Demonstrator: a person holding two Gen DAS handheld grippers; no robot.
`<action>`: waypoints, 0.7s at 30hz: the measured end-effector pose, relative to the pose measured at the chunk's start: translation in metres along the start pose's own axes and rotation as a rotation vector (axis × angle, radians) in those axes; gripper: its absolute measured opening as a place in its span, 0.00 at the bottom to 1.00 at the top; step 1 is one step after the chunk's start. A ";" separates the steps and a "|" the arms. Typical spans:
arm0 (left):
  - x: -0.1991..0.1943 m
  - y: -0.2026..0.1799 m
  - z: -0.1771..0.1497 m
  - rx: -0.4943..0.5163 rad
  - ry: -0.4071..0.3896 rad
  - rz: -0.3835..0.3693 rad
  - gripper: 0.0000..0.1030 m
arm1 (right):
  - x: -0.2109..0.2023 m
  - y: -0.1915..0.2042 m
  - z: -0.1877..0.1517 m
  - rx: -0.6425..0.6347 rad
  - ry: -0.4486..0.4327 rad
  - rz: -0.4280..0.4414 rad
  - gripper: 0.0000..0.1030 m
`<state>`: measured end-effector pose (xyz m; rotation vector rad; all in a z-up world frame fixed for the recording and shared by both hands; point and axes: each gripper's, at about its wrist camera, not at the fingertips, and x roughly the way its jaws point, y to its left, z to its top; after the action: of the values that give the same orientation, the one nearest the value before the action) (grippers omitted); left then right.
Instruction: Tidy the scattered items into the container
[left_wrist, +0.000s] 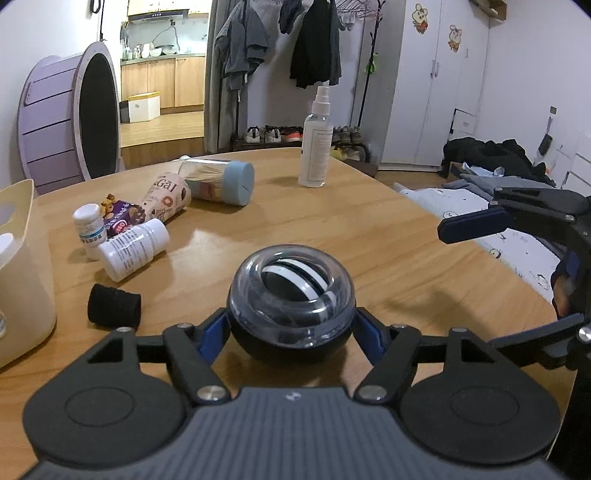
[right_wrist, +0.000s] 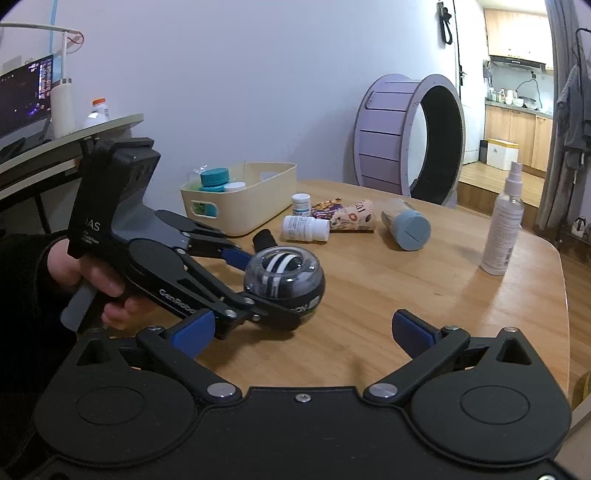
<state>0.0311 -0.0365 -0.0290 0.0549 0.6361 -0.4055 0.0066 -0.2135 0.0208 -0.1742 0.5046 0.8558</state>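
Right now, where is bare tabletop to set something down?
Free: the stretch between the gyro ball, the blue-capped jar and the spray bottle. Crowded: the pill bottles and snack packs beside the cream bin.

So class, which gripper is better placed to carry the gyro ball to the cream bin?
Left. The left gripper already brackets the gyro ball, and the cream bin lies on its side. The right gripper hangs open and empty.

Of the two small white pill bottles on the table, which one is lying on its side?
The larger pill bottle lies on its side, cap toward the snack packets. The smaller one, beside it and nearer the cream basket, stands upright.
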 end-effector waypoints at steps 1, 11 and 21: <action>0.000 0.001 0.000 -0.001 0.000 -0.002 0.69 | 0.000 0.000 0.000 -0.001 0.000 0.004 1.00; -0.020 0.014 0.000 -0.028 -0.040 0.010 0.68 | -0.006 -0.007 0.005 0.026 -0.022 0.023 1.00; -0.066 0.045 0.003 -0.113 -0.139 0.048 0.68 | 0.005 -0.007 0.012 0.028 -0.024 0.028 1.00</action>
<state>0.0017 0.0272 0.0095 -0.0652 0.5184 -0.3237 0.0190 -0.2103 0.0281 -0.1309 0.4970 0.8770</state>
